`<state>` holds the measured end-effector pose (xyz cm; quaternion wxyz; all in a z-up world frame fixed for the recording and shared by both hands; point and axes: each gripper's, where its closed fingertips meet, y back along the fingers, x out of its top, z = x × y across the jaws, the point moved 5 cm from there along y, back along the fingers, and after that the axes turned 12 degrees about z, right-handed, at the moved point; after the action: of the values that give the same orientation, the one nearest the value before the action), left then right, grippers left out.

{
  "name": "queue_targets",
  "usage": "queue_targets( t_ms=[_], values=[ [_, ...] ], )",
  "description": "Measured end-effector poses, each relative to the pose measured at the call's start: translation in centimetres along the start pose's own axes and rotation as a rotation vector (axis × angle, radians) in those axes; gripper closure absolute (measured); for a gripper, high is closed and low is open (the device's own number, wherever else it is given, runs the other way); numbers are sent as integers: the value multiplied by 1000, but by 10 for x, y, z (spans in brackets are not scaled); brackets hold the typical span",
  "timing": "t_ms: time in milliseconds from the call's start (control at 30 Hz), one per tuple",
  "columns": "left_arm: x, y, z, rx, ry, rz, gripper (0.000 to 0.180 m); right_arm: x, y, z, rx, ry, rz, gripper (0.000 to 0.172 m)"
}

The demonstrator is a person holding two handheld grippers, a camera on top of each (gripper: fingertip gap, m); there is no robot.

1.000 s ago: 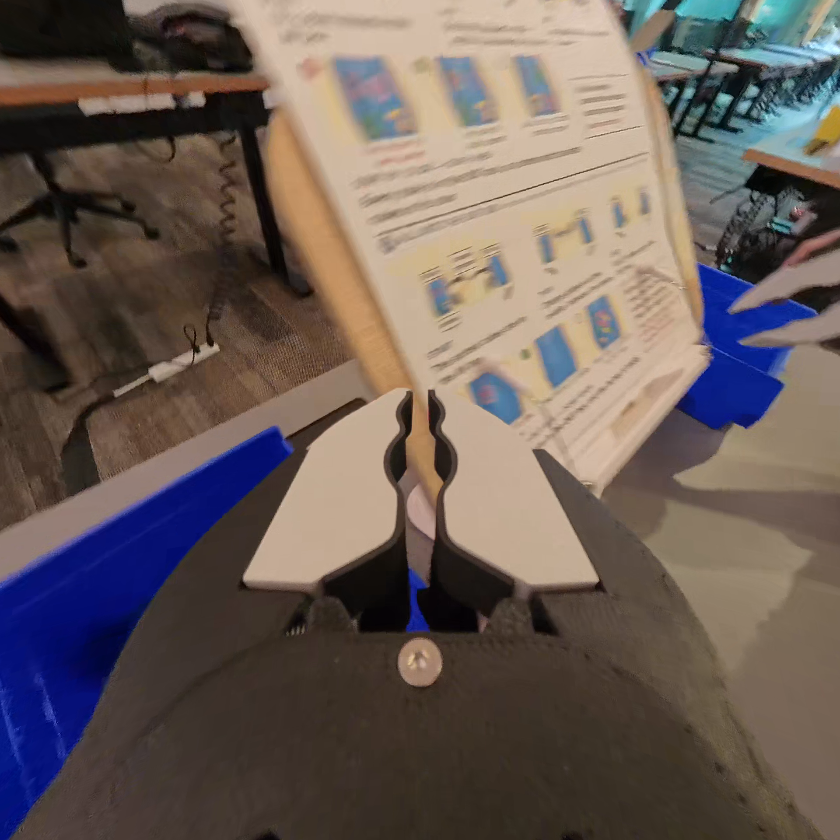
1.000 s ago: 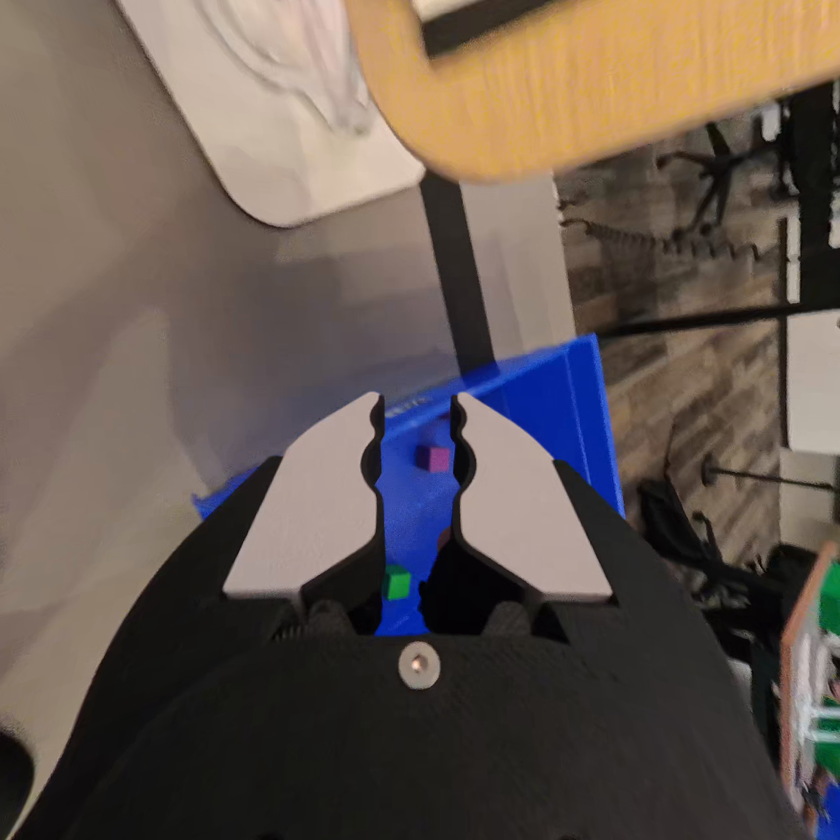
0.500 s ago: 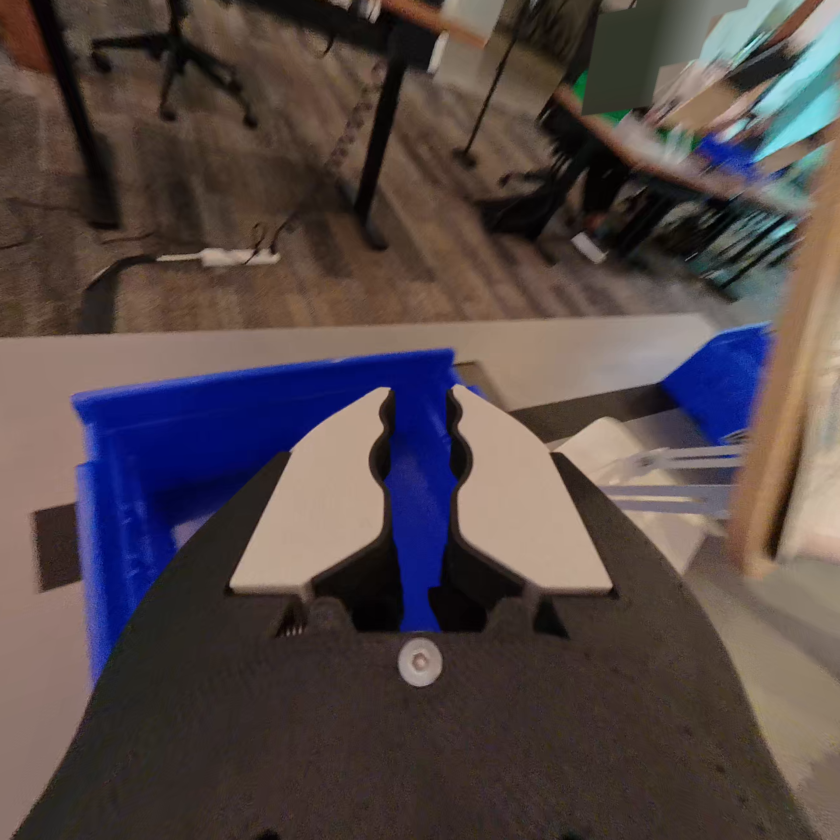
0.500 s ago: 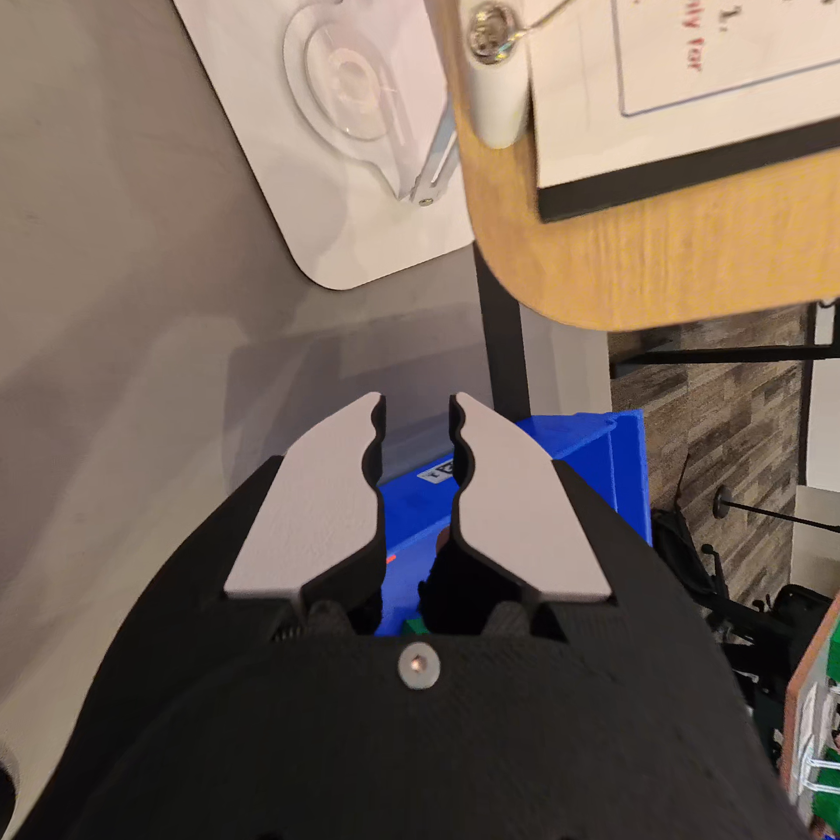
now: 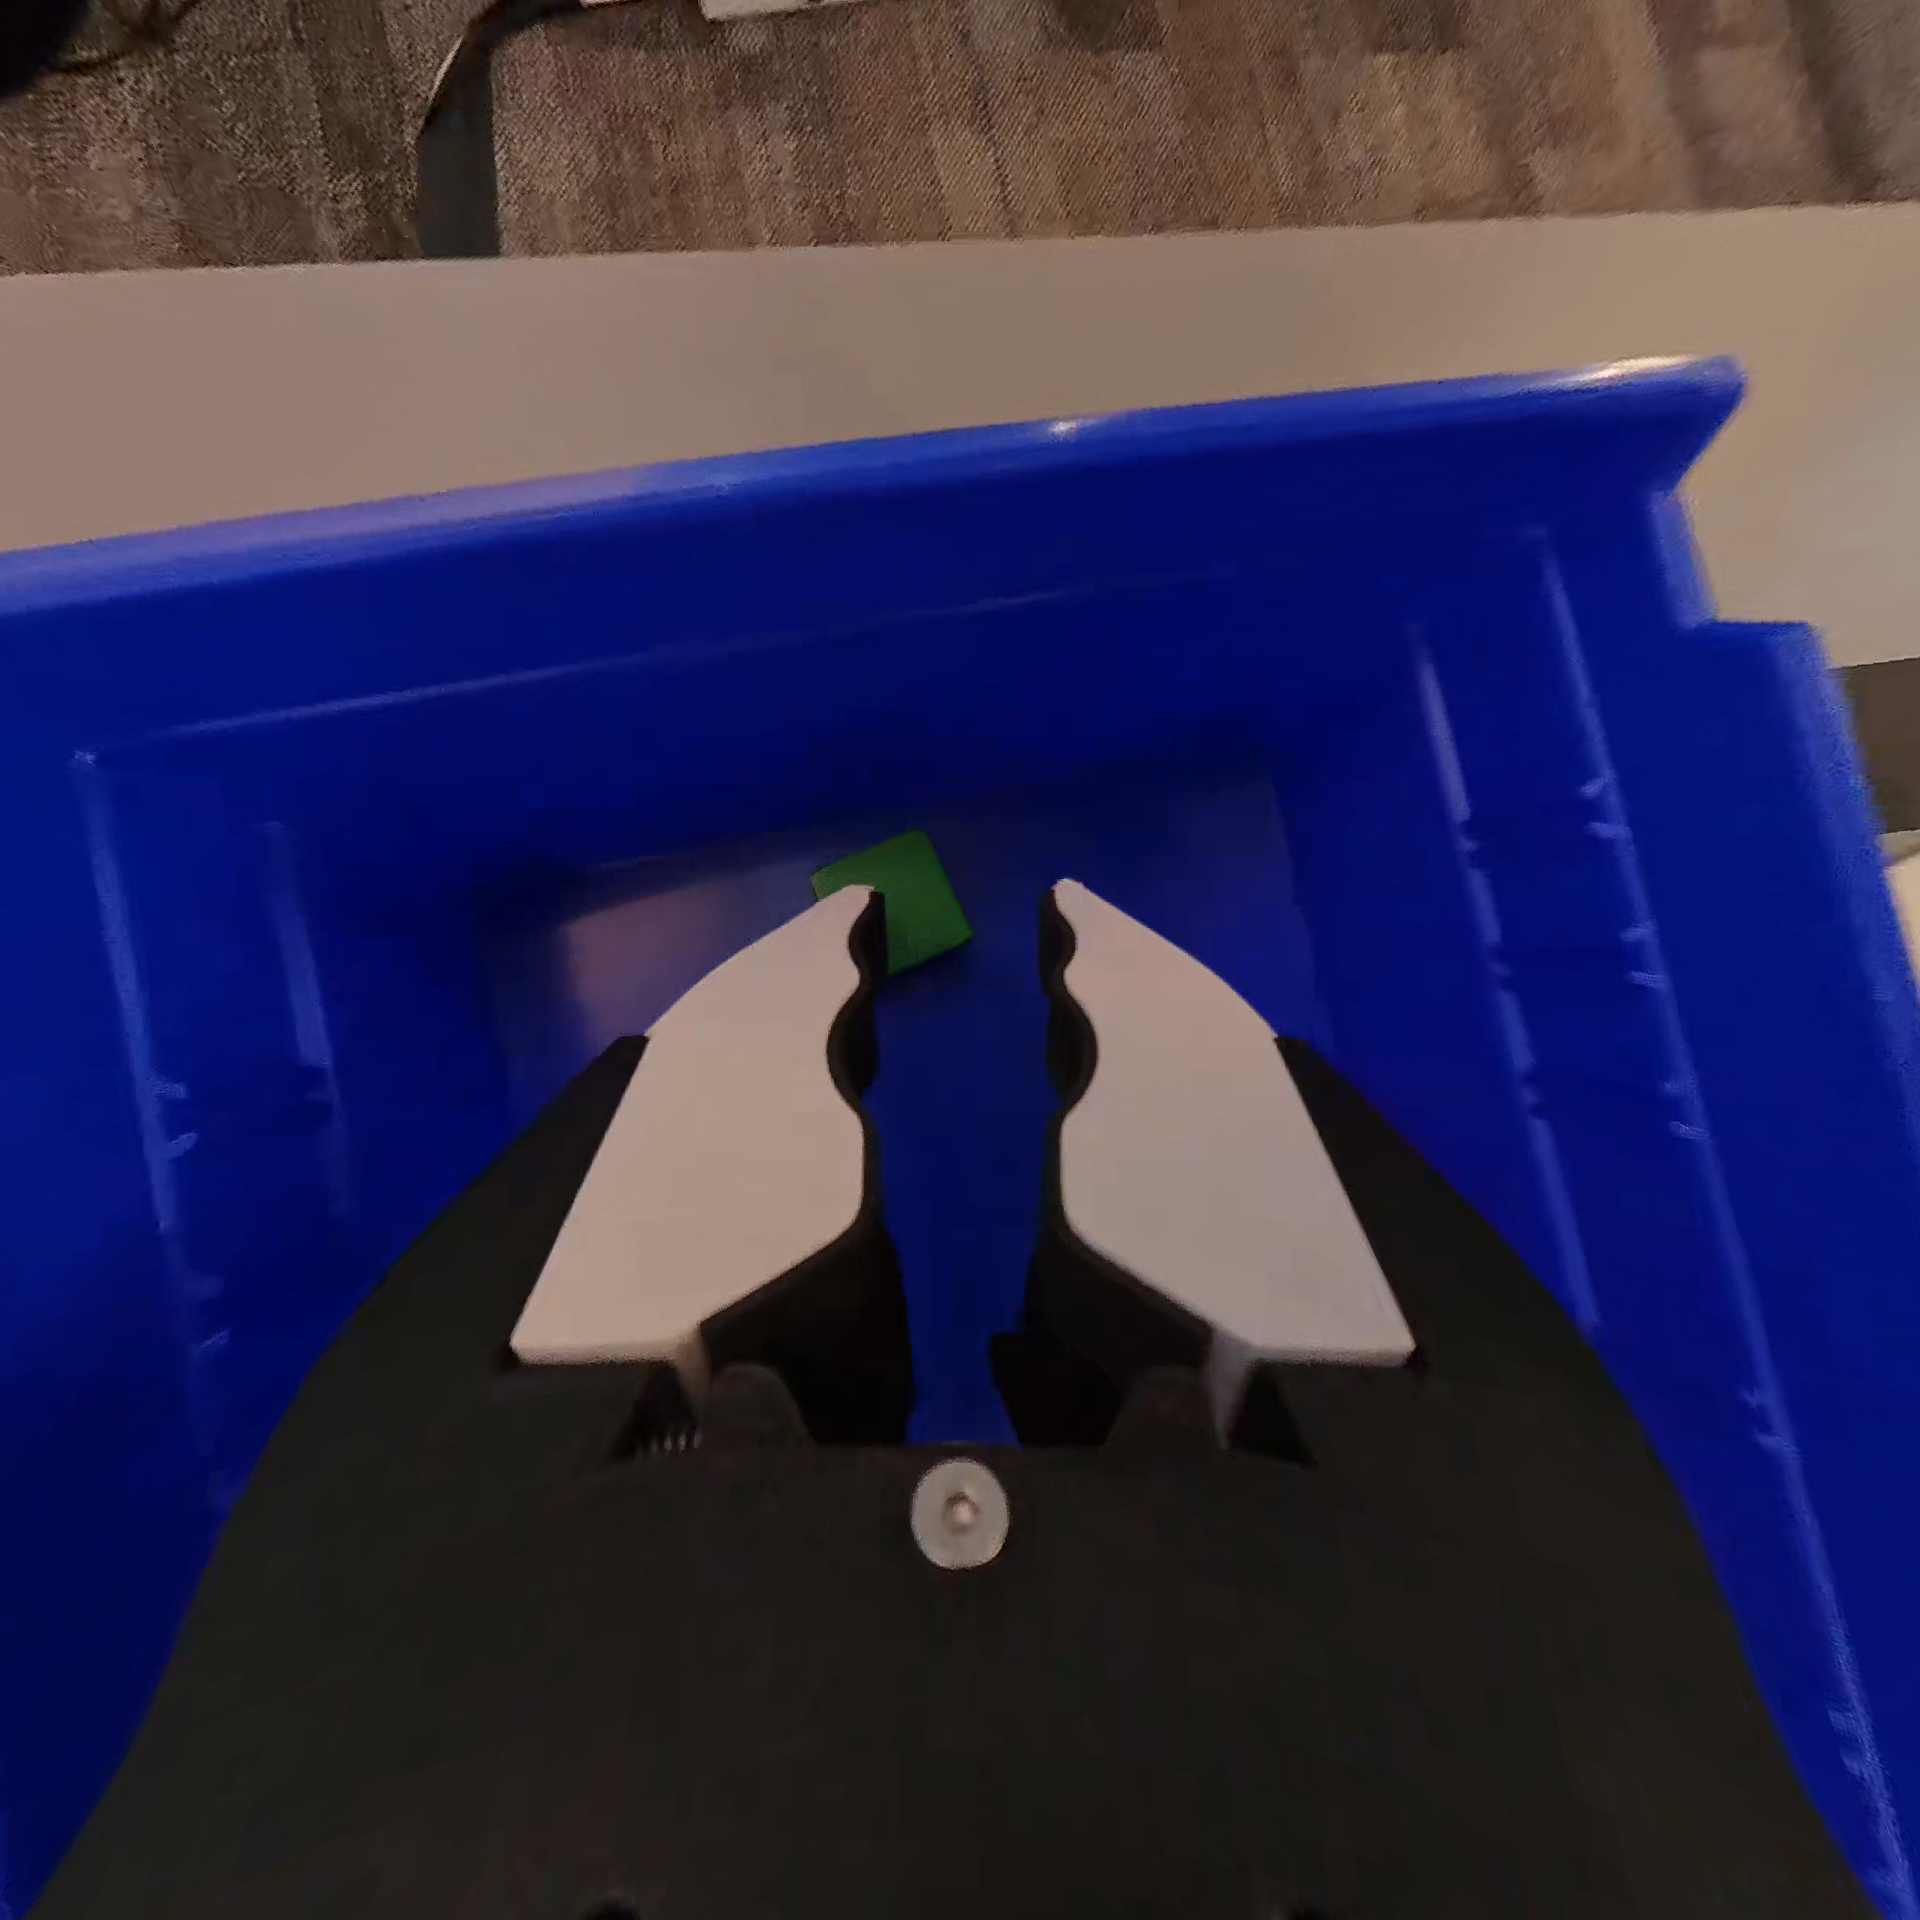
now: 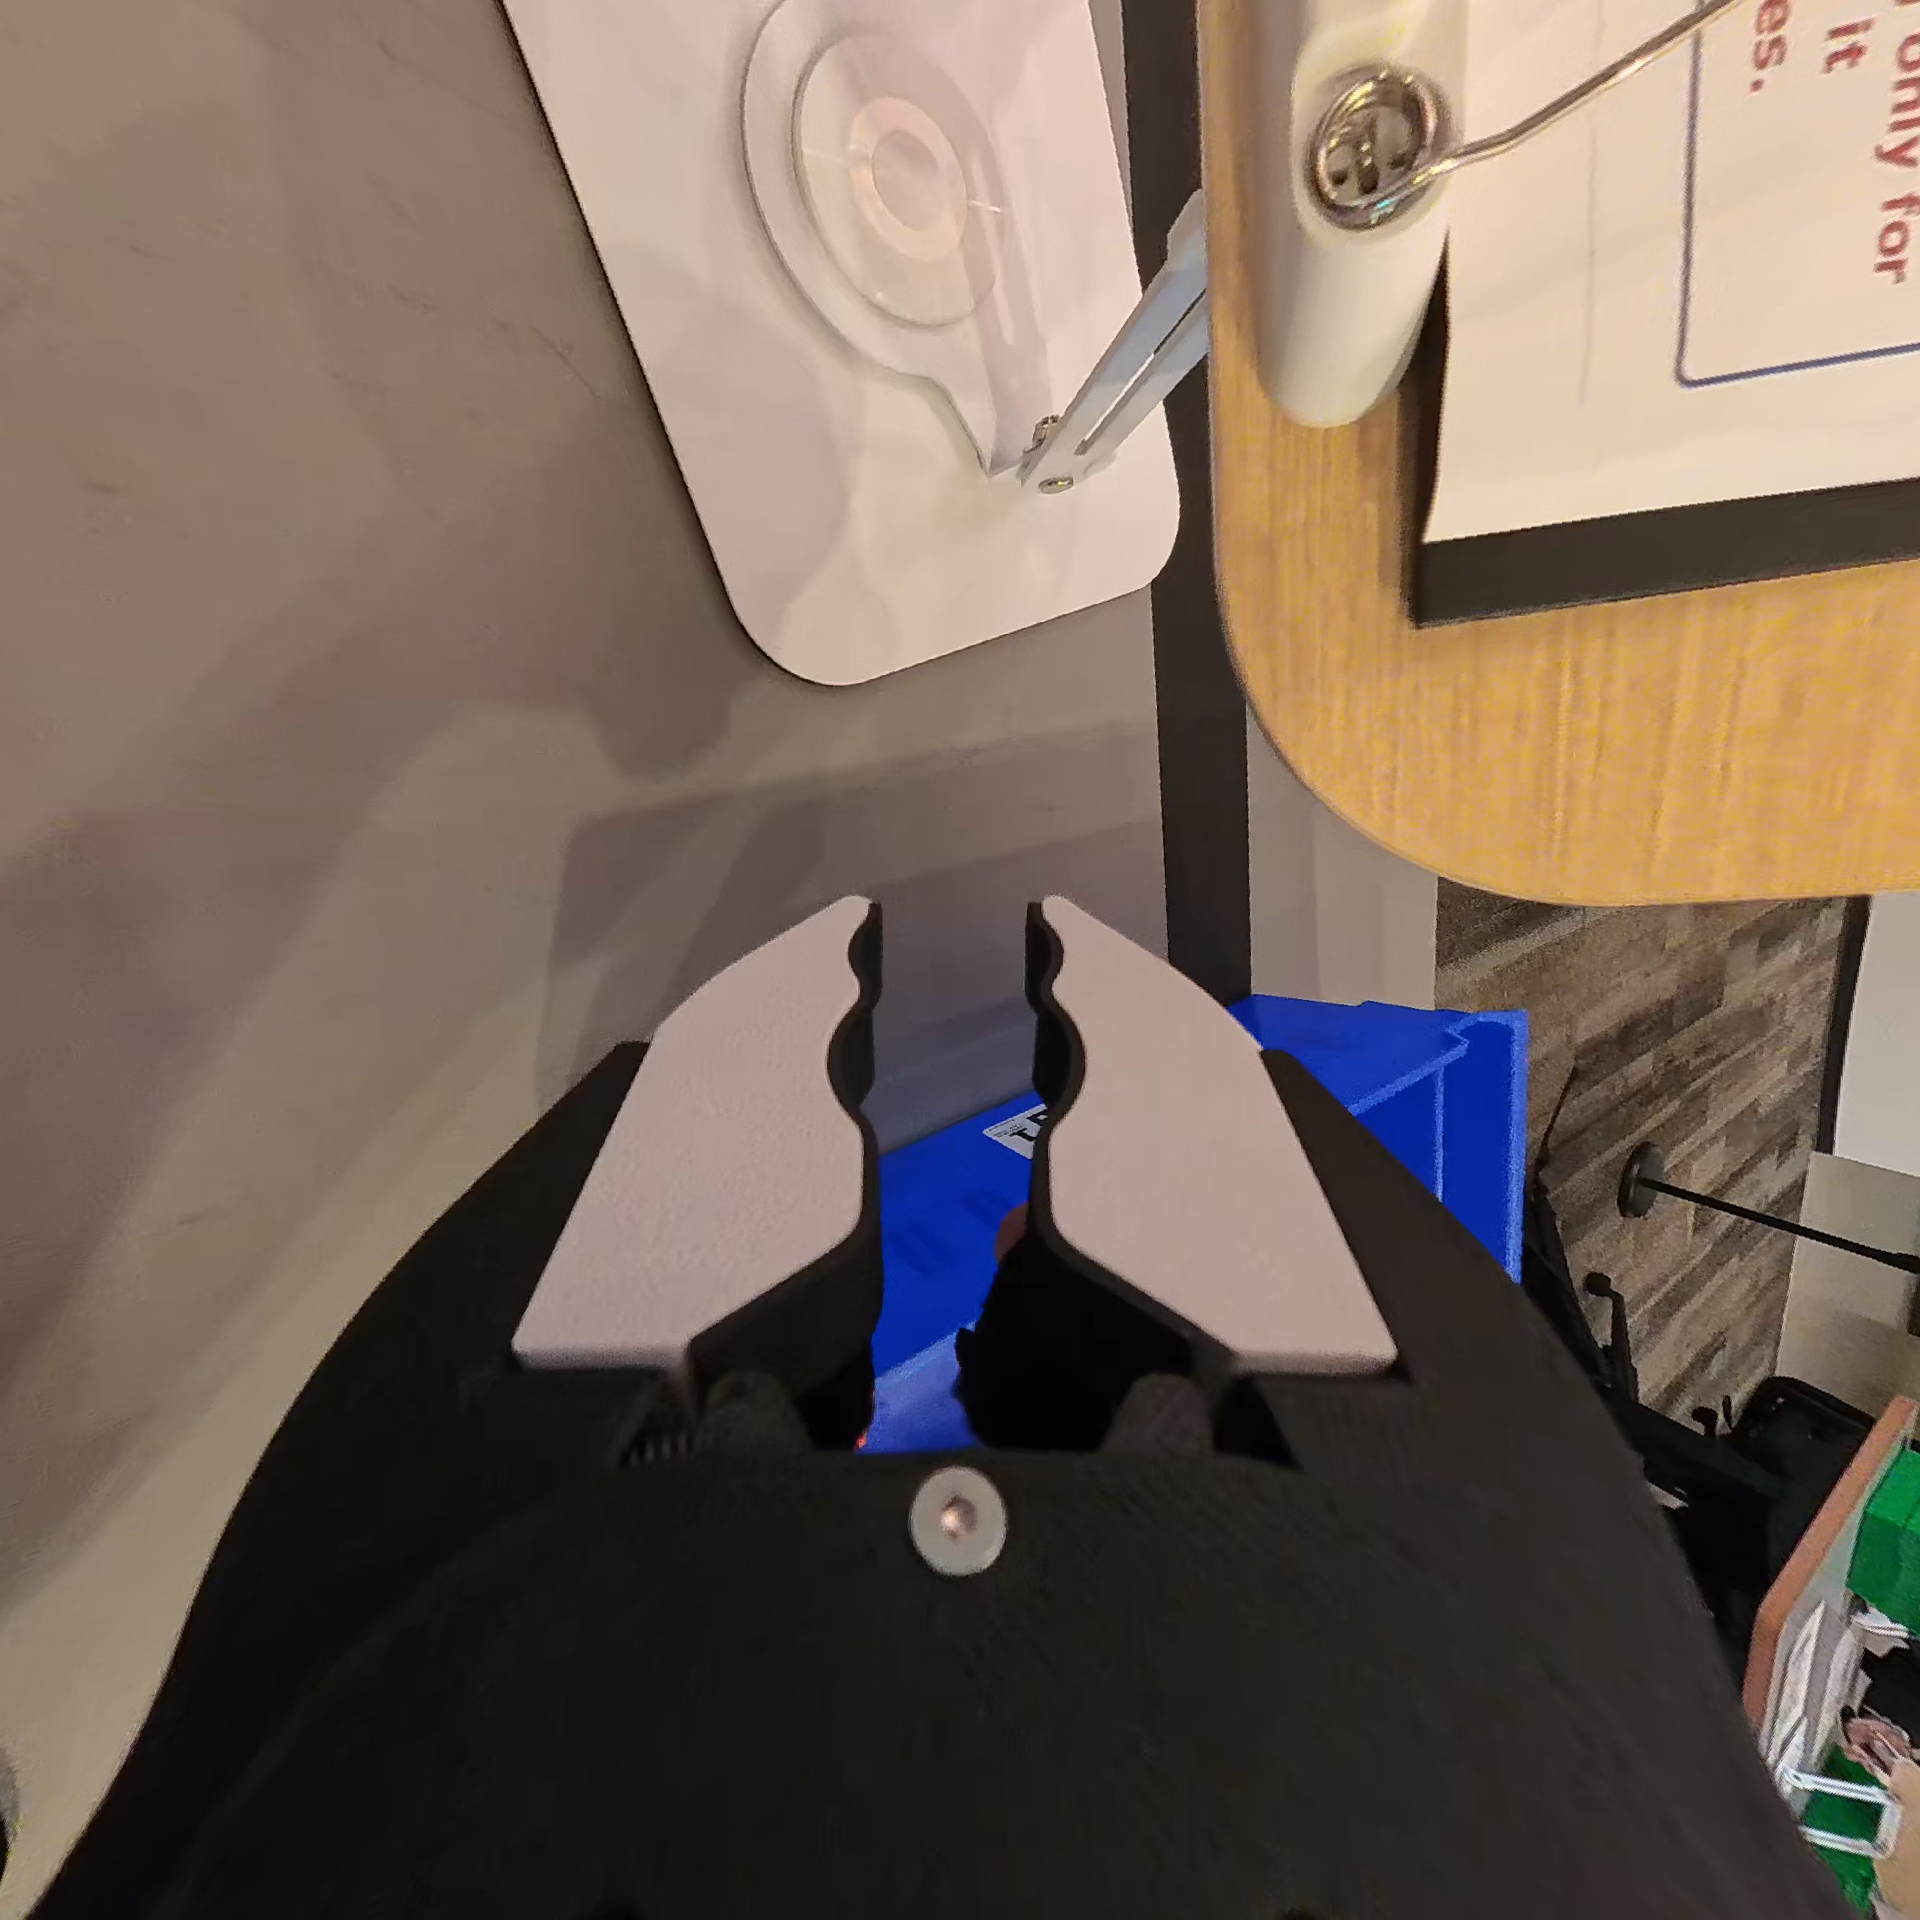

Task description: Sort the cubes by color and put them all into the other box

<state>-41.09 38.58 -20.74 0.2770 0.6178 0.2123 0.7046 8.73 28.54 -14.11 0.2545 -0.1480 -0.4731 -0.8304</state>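
1. Two grippers are in our hands, and each has its fingers parted with nothing between the pads.
2. We hold the left gripper (image 5: 961,904) above the inside of a blue box (image 5: 935,540), pointing down at its floor.
3. One green cube (image 5: 914,899) lies on that floor near the box's far wall; the tip of the left finger (image 5: 831,920) overlaps it in view, and a clear strip of blue floor separates it from the other finger, so it is not gripped.
4. Beyond the box's far wall we see the grey table (image 5: 727,343), then carpet.
5. We hold the right gripper (image 6: 954,914) over the same grey table (image 6: 260,623), its fingers apart on air.
6. Below and to the right of those fingers sits a second blue box (image 6: 1382,1070).
7. Beyond the second box lie a white mat (image 6: 935,540) and a wooden clipboard (image 6: 1558,748) carrying paper.
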Motion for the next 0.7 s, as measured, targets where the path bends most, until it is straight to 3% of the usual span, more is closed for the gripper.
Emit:
queue_targets(
  t_ms=[267, 400, 533, 700],
  values=[
    [-5, -11, -5, 120, -79, -40, 163, 0, -2, 0, 0, 9, -4, 145],
    [-5, -8, -11, 186, -116, -51, 155, -2, 0, 2, -9, 6, -6, 146],
    [-10, -16, -8, 114, -41, -67, 138, -4, -2, 1, -6, 7, -13, 146],
    [-18, -20, -9, 137, -75, -123, 141, -4, -3, 1, -6, 13, -21, 146]
  ],
)
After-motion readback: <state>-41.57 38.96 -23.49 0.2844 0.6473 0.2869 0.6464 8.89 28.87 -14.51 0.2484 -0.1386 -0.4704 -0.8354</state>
